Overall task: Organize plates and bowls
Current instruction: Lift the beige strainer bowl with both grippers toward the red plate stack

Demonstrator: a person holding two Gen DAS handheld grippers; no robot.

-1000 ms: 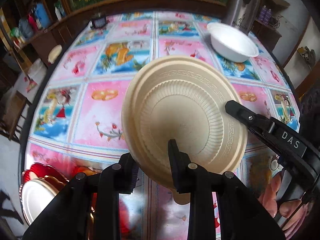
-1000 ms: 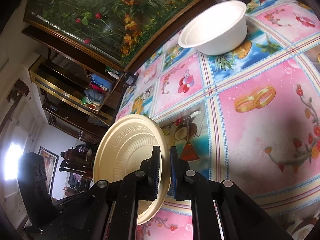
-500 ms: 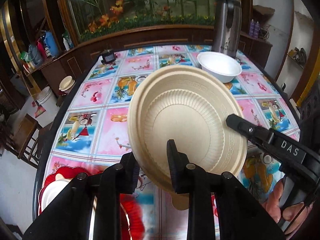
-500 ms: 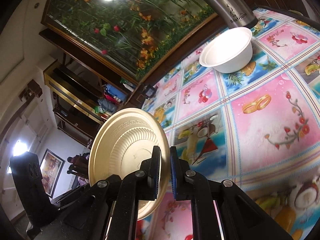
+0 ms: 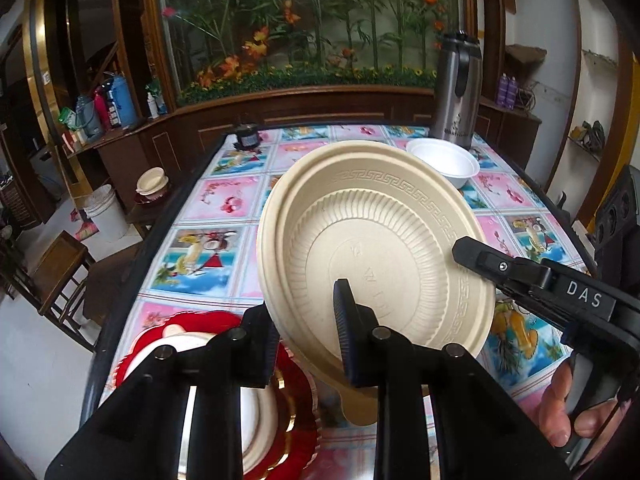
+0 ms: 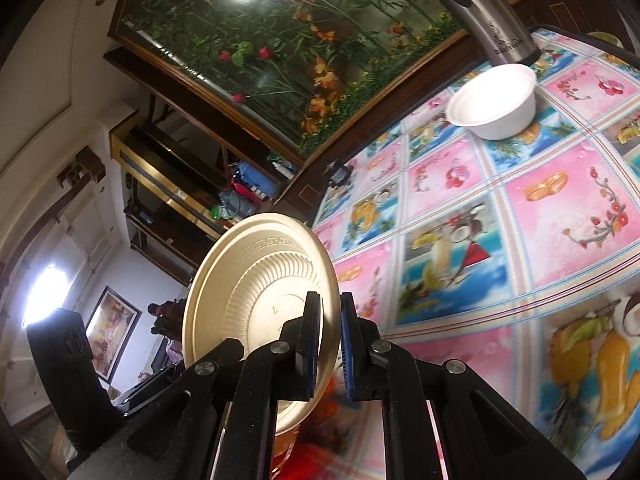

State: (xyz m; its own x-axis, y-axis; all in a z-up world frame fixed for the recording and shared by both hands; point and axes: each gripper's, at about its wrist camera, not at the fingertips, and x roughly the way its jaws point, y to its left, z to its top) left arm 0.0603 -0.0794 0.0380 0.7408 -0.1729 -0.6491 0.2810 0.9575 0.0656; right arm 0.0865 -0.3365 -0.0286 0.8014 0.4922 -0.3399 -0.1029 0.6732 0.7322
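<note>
- Beige and ribbed, the plate (image 5: 372, 248) was pinched at its lower edge by your left gripper (image 5: 306, 344); one finger (image 5: 350, 332) lay across the inner face and the other sat behind the rim, so the jaws were clamped on it.
- Your right gripper (image 6: 330, 344) gripped the same plate (image 6: 256, 292) at its opposite edge, jaws drawn tight with only the thin rim between the blue pads (image 6: 346, 344).
- You held the plate tilted, nearly on edge, clear above the table (image 5: 224, 248), its hollow face turned toward the left camera.
- Your right hand (image 5: 576, 412) showed at the lower right of the left view, fingers curled round the black handle.
- Below the left gripper lay a stack of red and gold scalloped plates (image 5: 296, 432) with a white plate (image 5: 260, 408) on top, near the table's front left corner.
- Farther out, a white bowl (image 5: 444, 162) stood upright on the flowered tablecloth (image 6: 560, 216), well apart from the held plate.
- Just behind the bowl stood a steel flask (image 5: 456, 92) at the table's far edge.
- Beyond the table ran a dark wooden cabinet (image 5: 304, 106) under a panel of artificial flowers (image 5: 312, 20).
</note>
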